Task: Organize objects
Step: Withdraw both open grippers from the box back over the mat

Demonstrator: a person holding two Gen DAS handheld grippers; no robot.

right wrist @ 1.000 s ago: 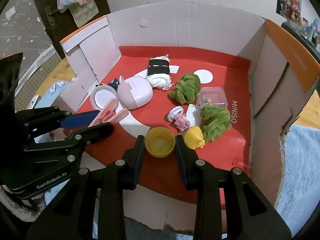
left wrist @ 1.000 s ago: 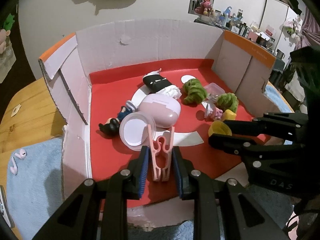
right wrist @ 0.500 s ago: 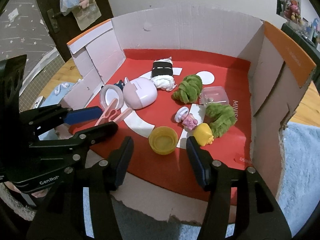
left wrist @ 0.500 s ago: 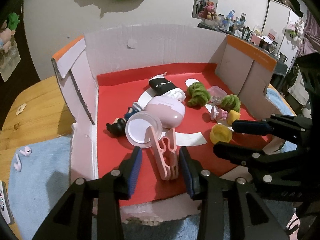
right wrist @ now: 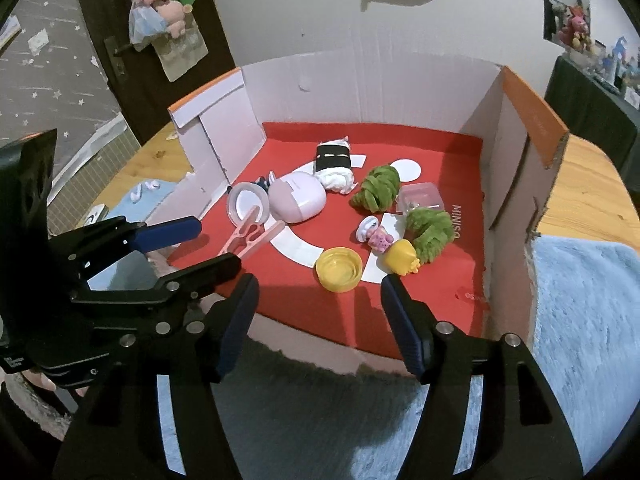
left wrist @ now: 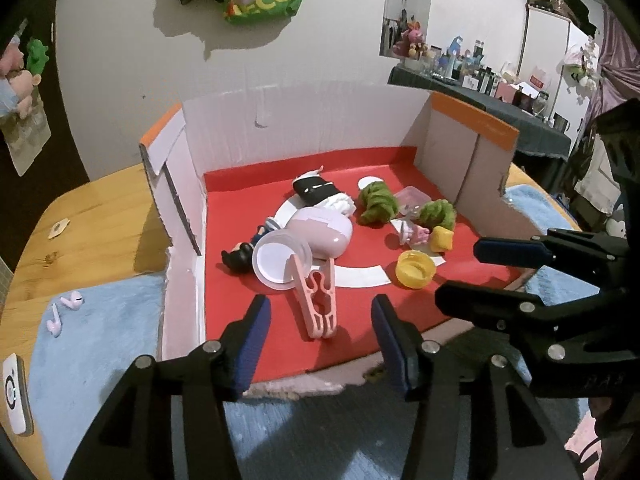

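Observation:
A pink clothes peg (left wrist: 316, 300) lies on the red floor of an open cardboard box (left wrist: 224, 152). My left gripper (left wrist: 319, 320) hovers at the box's near edge with its jaws opening; the peg sits between the tips, untouched. A yellow cap (right wrist: 339, 269) rests open side up on the same floor. My right gripper (right wrist: 318, 292) is drawn back from it, its jaws opening with nothing pressed between them. Each gripper shows in the other's view: the right gripper (left wrist: 460, 272) and the left gripper (right wrist: 216, 242).
The box also holds a pink earbud case (left wrist: 320, 232), a clear round lid (left wrist: 276, 258), a sushi plush (left wrist: 320, 192), two green plush pieces (right wrist: 380, 188), a small yellow figure (right wrist: 402, 258) and a clear tub (right wrist: 420, 198). Loose earbuds (left wrist: 64, 312) lie on a blue towel (left wrist: 100, 360).
Both grippers opened and let go: the left released the pink peg, the right the yellow cap. Both pulled back and slightly up from the box floor.

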